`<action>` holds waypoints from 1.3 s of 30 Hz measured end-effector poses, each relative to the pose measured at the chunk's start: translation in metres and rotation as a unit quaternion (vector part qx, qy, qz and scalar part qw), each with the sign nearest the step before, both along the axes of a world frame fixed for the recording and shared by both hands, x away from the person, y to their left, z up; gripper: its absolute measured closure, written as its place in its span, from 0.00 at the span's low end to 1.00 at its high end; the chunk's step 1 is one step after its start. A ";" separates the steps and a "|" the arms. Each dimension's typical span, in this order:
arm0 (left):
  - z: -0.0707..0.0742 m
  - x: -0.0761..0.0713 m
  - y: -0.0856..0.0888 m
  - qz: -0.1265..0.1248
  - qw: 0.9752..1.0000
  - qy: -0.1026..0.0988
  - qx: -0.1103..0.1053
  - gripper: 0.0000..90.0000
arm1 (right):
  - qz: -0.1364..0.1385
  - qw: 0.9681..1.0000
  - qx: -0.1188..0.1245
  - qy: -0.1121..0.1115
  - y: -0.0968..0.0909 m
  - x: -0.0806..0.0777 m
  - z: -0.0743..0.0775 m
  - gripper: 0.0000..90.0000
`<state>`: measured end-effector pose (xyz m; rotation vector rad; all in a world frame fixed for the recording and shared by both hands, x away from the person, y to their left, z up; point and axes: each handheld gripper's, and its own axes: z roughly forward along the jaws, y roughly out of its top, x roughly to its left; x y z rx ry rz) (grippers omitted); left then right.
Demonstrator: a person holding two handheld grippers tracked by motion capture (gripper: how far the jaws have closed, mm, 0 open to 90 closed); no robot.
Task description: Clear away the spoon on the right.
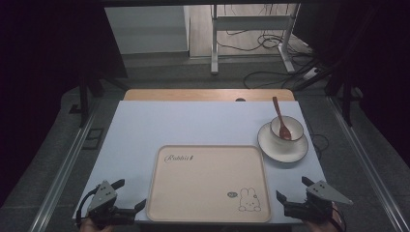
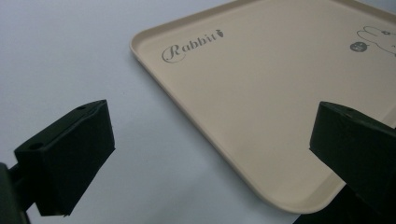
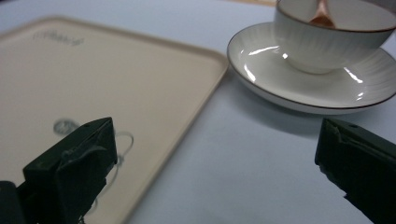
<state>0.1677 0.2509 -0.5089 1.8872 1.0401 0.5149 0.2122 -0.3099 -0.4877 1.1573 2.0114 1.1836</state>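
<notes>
Both sets of jaws gape wide and empty at the near edge of the counter [image 1: 145, 125], left gripper [image 1: 126, 195] and right gripper [image 1: 293, 190] flanking the beige tray [image 1: 208, 212], with the cup [image 1: 290, 124], spoon [image 1: 281, 121] inside, on its saucer [image 1: 270, 145] beyond the tray's far right corner.

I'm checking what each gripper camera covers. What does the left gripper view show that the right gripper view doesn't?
The left gripper view alone gives the word "Rabbit" sharp and readable, at a tray corner. The right gripper view alone brings in the cup standing on its saucer, with the spoon inside the cup. Both share the beige tray on the white table, seen between open black jaws with nothing held.
</notes>
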 end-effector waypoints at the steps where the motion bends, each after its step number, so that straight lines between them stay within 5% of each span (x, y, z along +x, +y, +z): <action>1: 0.000 0.000 0.000 0.002 1.000 0.000 -0.001 0.00 | 0.009 1.000 -0.008 0.004 0.000 0.001 -0.001 0.00; 11: 0.000 -0.001 0.000 -0.004 1.000 -0.001 0.001 0.00 | 0.009 1.000 0.003 0.026 -0.003 0.008 -0.007 0.00; 21: 0.000 -0.001 0.000 -0.007 1.000 -0.001 0.004 0.00 | 0.015 0.999 -0.016 0.028 -0.001 0.010 -0.007 0.00; 39: 0.000 -0.002 0.000 -0.008 1.000 -0.001 0.007 0.00 | 0.002 1.000 0.004 0.029 -0.004 0.030 0.004 0.00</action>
